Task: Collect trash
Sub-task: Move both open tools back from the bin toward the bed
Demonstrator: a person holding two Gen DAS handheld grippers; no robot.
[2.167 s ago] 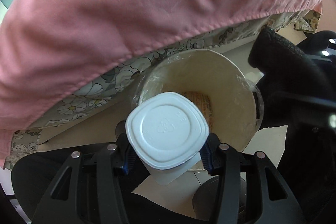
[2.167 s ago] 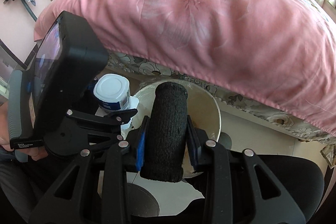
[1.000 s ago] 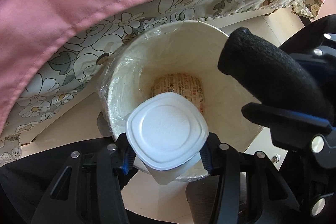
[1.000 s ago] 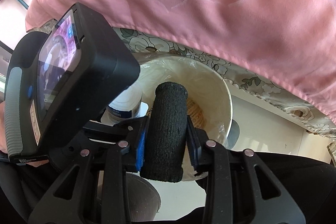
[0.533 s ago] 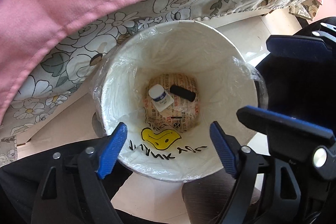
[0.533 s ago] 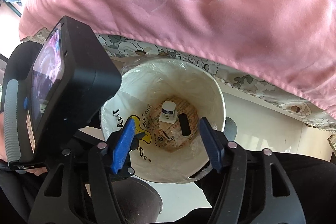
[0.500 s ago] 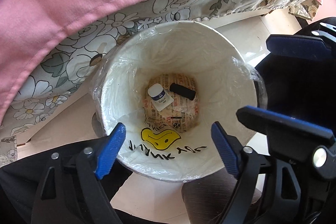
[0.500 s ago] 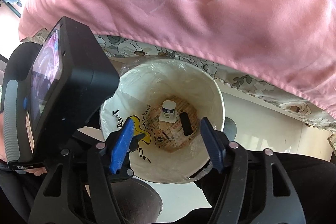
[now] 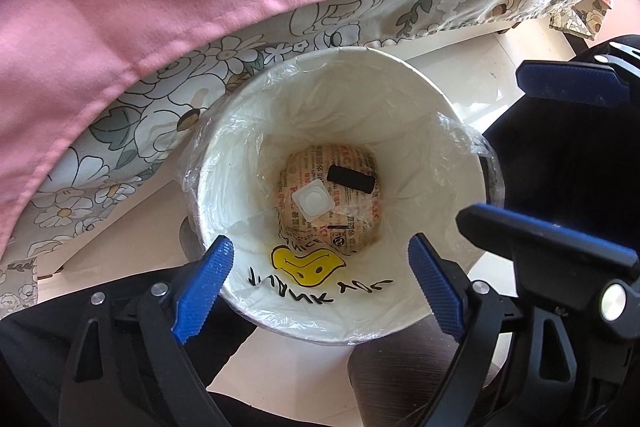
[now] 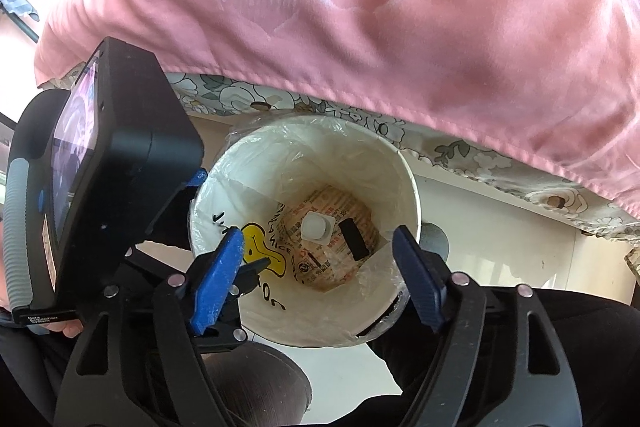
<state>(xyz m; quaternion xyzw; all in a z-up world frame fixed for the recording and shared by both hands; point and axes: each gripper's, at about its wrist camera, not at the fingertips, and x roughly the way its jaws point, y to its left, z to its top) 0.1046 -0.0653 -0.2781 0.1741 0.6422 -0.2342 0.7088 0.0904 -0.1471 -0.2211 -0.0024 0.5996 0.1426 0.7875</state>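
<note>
Left gripper [image 9: 320, 273] hangs over the mouth of the bin, jaws spread wide, nothing between the blue pads. Right gripper [image 10: 320, 271] the same: spread wide, empty, poised over the same opening from the other side, the two rigs close together and the left one's camera body [image 10: 104, 167] crowding the right view. Both aim straight down the bin, which reads as a drop position, with the trash let go from directly above so it lands inside and not on the rim. Trash bin [image 9: 224, 163] is a white round tub lined with a clear plastic bag [image 9: 464, 135] folded over the rim; a yellow duck print and lettering show on the inner wall. At the bottom, on a printed paper wrapper [image 9: 352, 223], lie a small white cup [image 9: 313, 201] with a squarish rim and a short black cylinder [image 9: 351, 179], just beside each other, apart or barely touching, hard to tell. The delivery step looks done. Bin stands on pale floor tile [image 10: 500, 227] hard against a bed; a floral valance [image 9: 120, 135] hangs behind it under a pink bedspread [image 10: 380, 7]. Dark trouser legs of the operator edge the lower frame.
</note>
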